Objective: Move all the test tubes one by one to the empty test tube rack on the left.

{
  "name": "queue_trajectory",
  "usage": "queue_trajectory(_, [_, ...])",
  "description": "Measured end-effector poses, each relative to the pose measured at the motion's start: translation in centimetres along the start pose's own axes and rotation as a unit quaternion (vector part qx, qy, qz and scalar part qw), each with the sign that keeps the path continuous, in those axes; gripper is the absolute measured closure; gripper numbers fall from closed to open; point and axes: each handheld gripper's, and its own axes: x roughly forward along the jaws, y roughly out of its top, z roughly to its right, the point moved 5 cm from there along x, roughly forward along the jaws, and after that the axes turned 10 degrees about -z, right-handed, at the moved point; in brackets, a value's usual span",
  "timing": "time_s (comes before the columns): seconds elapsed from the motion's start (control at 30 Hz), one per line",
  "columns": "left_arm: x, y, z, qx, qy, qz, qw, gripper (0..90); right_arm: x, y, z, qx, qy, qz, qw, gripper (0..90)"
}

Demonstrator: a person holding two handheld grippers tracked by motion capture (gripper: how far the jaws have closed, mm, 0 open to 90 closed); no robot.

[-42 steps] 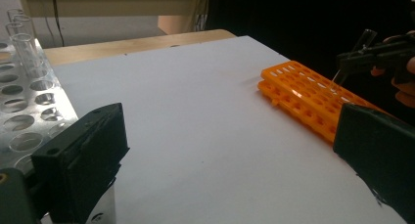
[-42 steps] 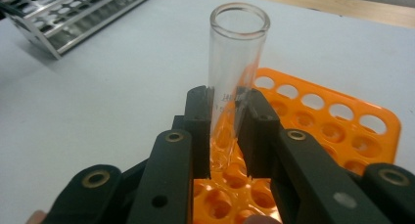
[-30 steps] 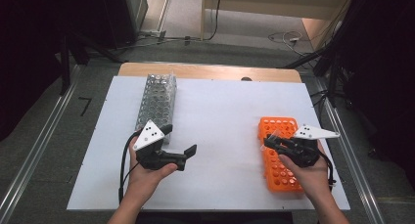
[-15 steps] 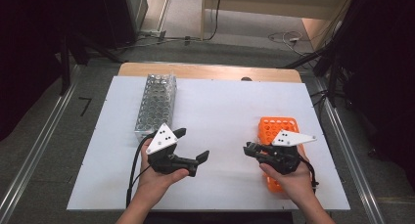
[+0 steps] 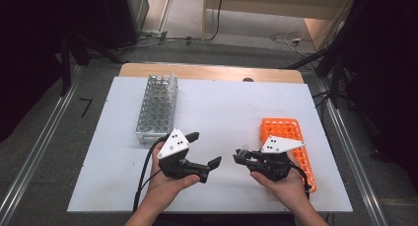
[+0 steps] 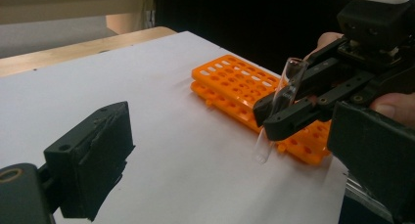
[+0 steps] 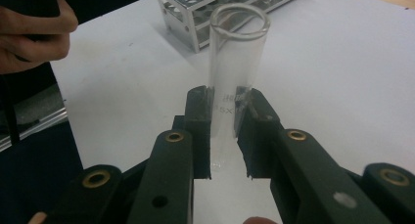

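R hand-held gripper (image 5: 240, 157) clenched on a clear glass tube (image 7: 235, 77); jaws pinch it w/ the open mouth standing above them and the rounded bottom below. In the left gripper view the tube (image 6: 280, 106) sits tilted, mouth up, lower end hanging just over the desk (image 5: 226, 107), not touching the orange rack (image 5: 291, 147). Tube is near the desk's front edge, just beside the orange rack's inner side, between the two hands.

L hand-held gripper (image 5: 204, 152) released: jaws spread wide, nothing between them, pointing toward the R one. The two are near, but apart.

Orange rack lies flat on the desk's R side, partly under the R hand (image 5: 283, 184). Can't tell if any of its holes are filled. Metal rack (image 5: 157, 105) stands on the L side toward the back, well apart from the tube; in the right gripper view its end (image 7: 195, 9) shows behind the tube's mouth. L hand (image 5: 167, 186) is at the front edge.
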Motion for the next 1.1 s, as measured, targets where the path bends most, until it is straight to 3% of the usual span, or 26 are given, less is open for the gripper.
queue_trajectory(0.33, [0.9, 0.2, 1.5, 0.011, -0.023, -0.004, 0.9997, 6.2, 0.8, 0.4, -1.4, -0.017, 0.015, -0.003, 0.9997, 73.9])
queue_trajectory(0.47, [1.2, 0.2, 2.2, 0.012, -0.034, -0.004, 0.9993, 11.7, 1.1, 0.4, -1.9, -0.024, 0.020, -0.007, 0.9995, 73.9])
queue_trajectory(0.6, [1.6, 0.2, 2.8, 0.019, -0.041, -0.006, 0.9990, 21.8, 1.3, 0.5, -2.5, -0.030, 0.025, -0.010, 0.9992, 73.9])
queue_trajectory(0.9, [2.4, -0.1, 3.8, 0.038, -0.046, -0.021, 0.9980, 54.7, 1.5, 0.6, -3.1, -0.042, 0.032, -0.012, 0.9985, 73.9])
queue_trajectory(1.1, [2.5, -0.1, 4.0, 0.044, -0.048, -0.018, 0.9977, 67.6, 1.6, 0.7, -3.4, -0.045, 0.036, -0.014, 0.9982, 73.9])
